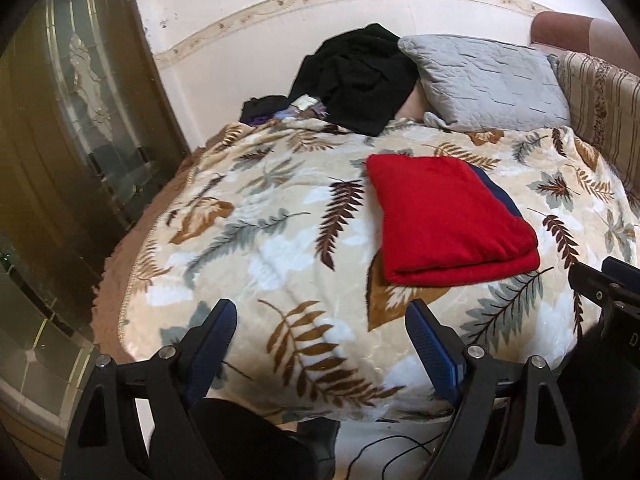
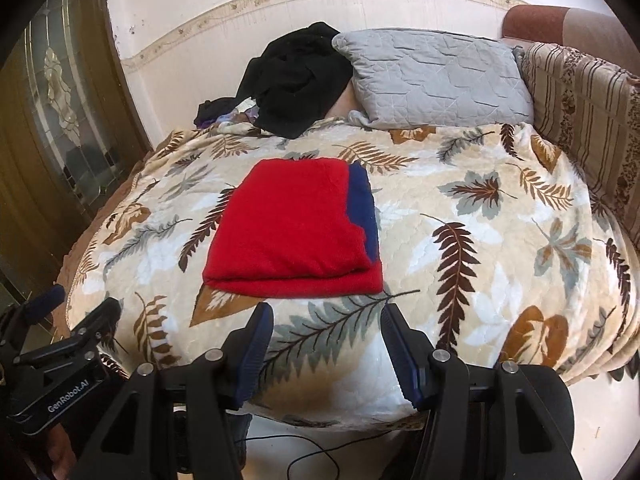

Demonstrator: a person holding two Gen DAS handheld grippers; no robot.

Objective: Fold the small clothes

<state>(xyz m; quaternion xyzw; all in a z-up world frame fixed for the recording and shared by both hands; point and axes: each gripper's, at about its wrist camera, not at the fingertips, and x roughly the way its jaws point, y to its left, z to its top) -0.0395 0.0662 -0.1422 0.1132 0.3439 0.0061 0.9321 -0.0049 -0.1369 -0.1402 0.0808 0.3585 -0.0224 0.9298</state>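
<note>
- while both grippers hang above the near edge of the blanket [image 2: 460, 184], neither touches any cloth; the blanket, cream with brown and grey leaves, covers the bed and serves as the landmark here.
- left gripper [image 1: 320, 340]: jaws spread wide, nothing between the blue pads [image 1: 434, 346]; it sits over the blanket's near edge, left of the red garment [image 1: 448, 218].
- right gripper [image 2: 326, 346]: jaws parted, a little less widely, nothing held; it sits just short of the garment's near fold.
- red garment [image 2: 294, 230]: folded into a flat rectangle, lying on the middle of the blanket, with a blue strip [image 2: 364, 210] showing along its right side.
- black clothes [image 2: 296, 80]: a loose heap at the blanket's far edge, against the wall.
- grey pillow [image 2: 436, 78]: quilted, at the blanket's far edge, right of the black heap and touching it.
- striped cushion [image 2: 588, 120]: along the blanket's right side.
- cable [image 2: 316, 452]: on the floor below the blanket's near edge.
</note>
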